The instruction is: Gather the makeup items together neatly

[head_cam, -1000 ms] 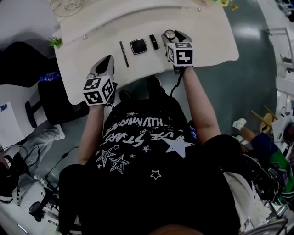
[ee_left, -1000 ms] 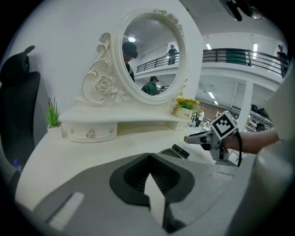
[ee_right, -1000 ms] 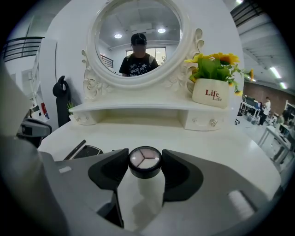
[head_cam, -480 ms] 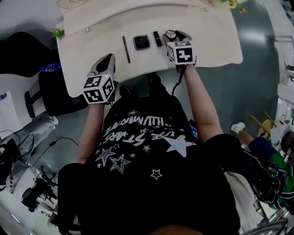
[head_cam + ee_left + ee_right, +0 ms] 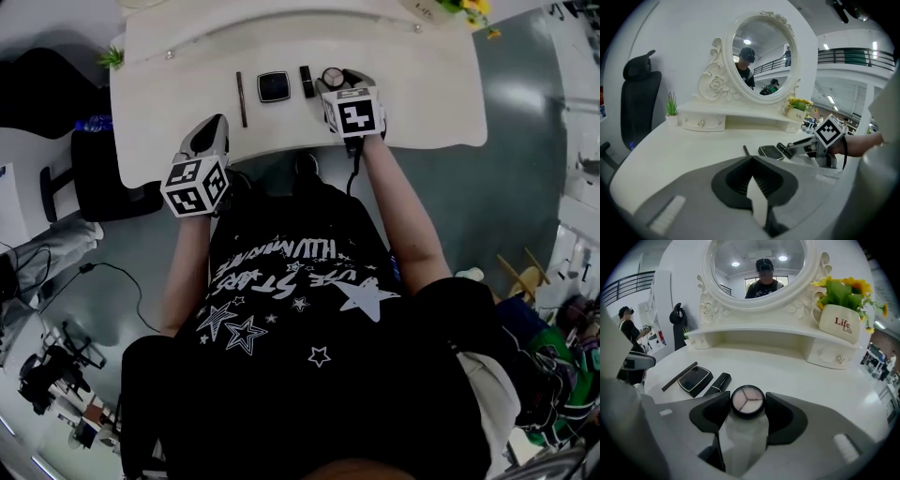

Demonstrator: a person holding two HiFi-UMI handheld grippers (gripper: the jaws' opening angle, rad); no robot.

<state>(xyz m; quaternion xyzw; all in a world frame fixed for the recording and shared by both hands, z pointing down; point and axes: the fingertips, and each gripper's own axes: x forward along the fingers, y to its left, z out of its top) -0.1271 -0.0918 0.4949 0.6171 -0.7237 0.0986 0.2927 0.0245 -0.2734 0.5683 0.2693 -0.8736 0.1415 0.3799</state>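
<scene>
Four makeup items lie in a row on the white dressing table (image 5: 422, 84): a thin dark pencil (image 5: 240, 98), a black square compact (image 5: 274, 86), a black lipstick (image 5: 307, 81) and a round three-shade palette (image 5: 333, 77). My right gripper (image 5: 747, 404) is shut on the palette (image 5: 747, 401), which sits between its jaw tips just right of the lipstick (image 5: 718, 383) and compact (image 5: 695, 378). My left gripper (image 5: 751, 159) is shut with nothing in it, low over the table's front left, short of the pencil (image 5: 746, 150). It sees the right gripper (image 5: 797, 149) beside the compact (image 5: 770, 151).
An ornate oval mirror (image 5: 757, 268) on a shelf with small drawers (image 5: 829, 357) backs the table. A white pot of yellow flowers (image 5: 841, 322) stands at the right and a small green plant (image 5: 671, 110) at the left. A black chair (image 5: 640, 103) is left of the table.
My right gripper has carried the round palette a little to the left, closer to the lipstick. The left gripper has shifted only slightly. The head view has also shifted.
</scene>
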